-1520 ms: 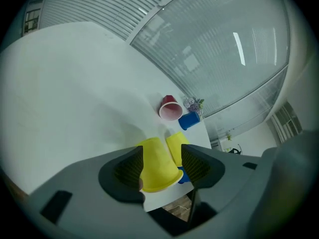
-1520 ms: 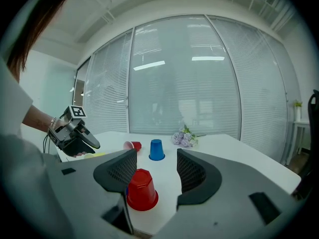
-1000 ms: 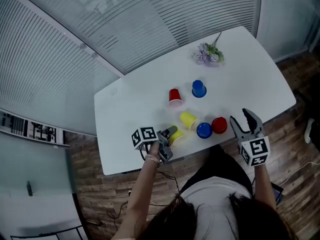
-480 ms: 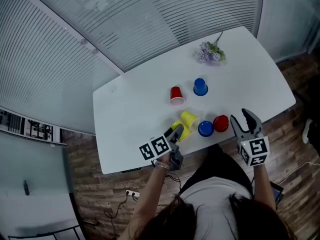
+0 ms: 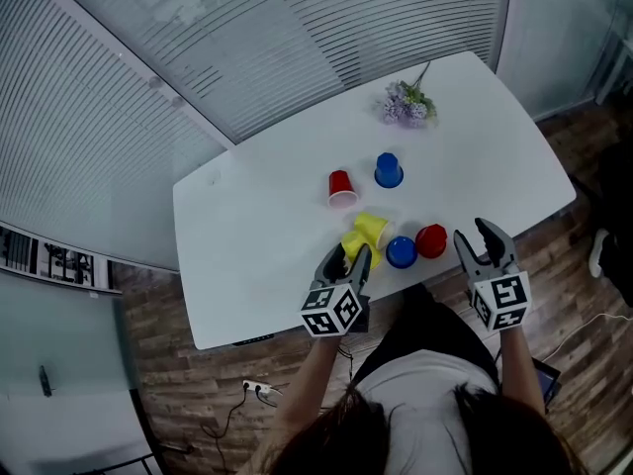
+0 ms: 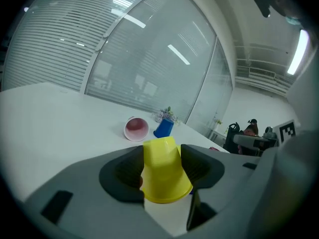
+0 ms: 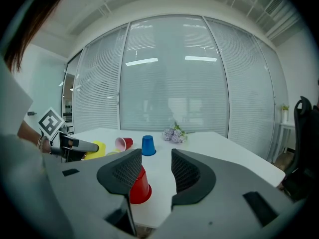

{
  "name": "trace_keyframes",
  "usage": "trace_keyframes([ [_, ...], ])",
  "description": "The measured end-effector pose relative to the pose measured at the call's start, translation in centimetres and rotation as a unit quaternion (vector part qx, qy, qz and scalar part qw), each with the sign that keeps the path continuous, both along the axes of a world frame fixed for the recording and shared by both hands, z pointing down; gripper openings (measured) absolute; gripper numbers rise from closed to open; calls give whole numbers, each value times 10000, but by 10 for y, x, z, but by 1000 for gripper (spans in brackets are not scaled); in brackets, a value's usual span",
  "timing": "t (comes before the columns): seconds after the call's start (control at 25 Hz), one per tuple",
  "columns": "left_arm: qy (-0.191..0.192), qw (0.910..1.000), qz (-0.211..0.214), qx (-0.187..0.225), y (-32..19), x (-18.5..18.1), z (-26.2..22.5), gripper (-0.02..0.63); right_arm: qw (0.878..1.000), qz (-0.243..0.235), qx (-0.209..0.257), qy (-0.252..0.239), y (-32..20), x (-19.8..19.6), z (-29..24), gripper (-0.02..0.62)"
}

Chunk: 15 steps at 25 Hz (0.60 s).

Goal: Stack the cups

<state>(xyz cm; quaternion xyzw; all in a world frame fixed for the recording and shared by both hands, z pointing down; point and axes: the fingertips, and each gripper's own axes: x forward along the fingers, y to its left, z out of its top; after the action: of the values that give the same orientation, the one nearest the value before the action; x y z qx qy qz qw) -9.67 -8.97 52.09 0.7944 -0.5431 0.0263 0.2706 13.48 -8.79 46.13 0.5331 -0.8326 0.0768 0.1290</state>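
Squeeze only lightly at mid-wall the thin, light, crushable yellow cup [image 6: 162, 171] pinched upside down in the left gripper's [image 5: 348, 257] fingers [image 6: 124, 169] over the desk's [image 5: 257, 228] near edge, with the right gripper's [image 5: 475, 234] fingers [image 7: 185, 172] parted, empty, just closing somewhat.

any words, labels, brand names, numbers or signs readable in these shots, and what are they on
Readable words, brands or numbers: none in any view.
Two black-and-white marker cubes: coded square patterns only, no letters.
Yellow plastic cup and red plastic cup: plain, no print.
Dark items behind the glass wall at the head view's left: too small to read.
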Motion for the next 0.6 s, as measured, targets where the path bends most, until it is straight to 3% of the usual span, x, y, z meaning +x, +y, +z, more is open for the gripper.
trace_keyframes([
  [0.32, -706, 9949, 270, 669, -4, 18, -1, 250, 9999, -12, -12, 129, 1, 0, -2, 201],
  [0.6, -1479, 9812, 495, 1133, 3, 32, 3, 250, 9998, -44, -14, 177, 0, -1, -4, 193],
])
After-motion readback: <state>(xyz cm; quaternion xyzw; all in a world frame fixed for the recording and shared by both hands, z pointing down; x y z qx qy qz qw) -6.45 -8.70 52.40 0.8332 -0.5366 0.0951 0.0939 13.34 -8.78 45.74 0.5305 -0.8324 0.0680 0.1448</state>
